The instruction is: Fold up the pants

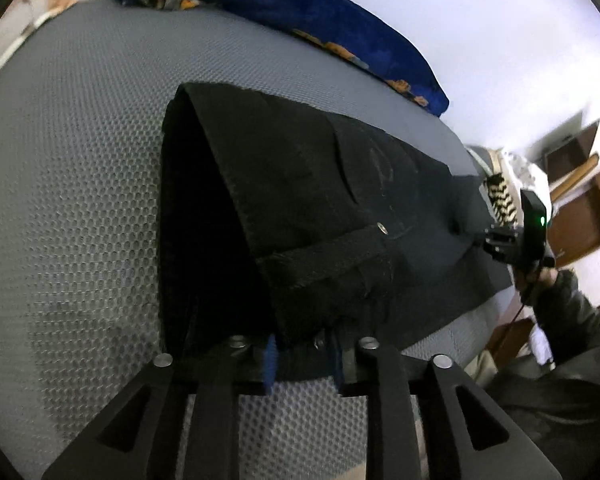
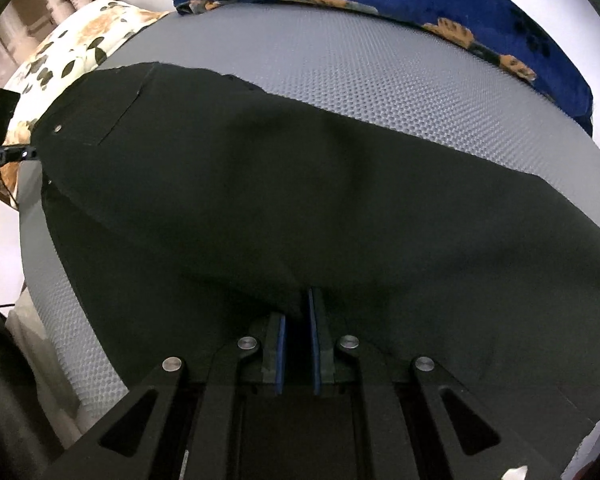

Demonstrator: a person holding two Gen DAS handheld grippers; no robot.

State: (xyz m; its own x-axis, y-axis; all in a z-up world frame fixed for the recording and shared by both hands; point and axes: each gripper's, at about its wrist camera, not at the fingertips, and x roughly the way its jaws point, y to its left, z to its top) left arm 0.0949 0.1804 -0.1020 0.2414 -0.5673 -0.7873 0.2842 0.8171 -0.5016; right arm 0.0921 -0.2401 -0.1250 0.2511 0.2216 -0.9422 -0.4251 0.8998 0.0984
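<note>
Where the grey honeycomb-textured mattress (image 1: 80, 184) forms the working surface, the black pants (image 1: 300, 200) lie spread across its middle, one layer folded over another.

Item, pants: black, heavy cloth. In the left wrist view the waistband end faces the camera, with a metal rivet (image 1: 381, 229) beside a pocket edge and a belt loop below it; the near side sags into a dark hollow. In the right wrist view the cloth (image 2: 300, 200) stretches wide across the mattress (image 2: 380, 92), a stitched pocket and a rivet at its far left corner.

Item, left claw (image 1: 304, 360): jaws parted, blue pads standing clear of each other, the waistband edge lying at and between them without being pressed. No grip is seen.

Item, right claw (image 2: 298, 344): jaws drawn close, blue pads pinching a ridge of the pants fabric that rises between them. From the left wrist view the same right claw (image 1: 486, 240) shows at the far right edge of the pants, carried by a hand (image 1: 540, 276) in a dark sleeve.

Item, blanket (image 1: 300, 12): blue with orange print, bunched along the far edge of the mattress against a white wall.

Item, floral pillow (image 2: 72, 48): cream with brown flowers, at the left end of the bed in the right wrist view, just beyond the pants' pocket corner.
</note>
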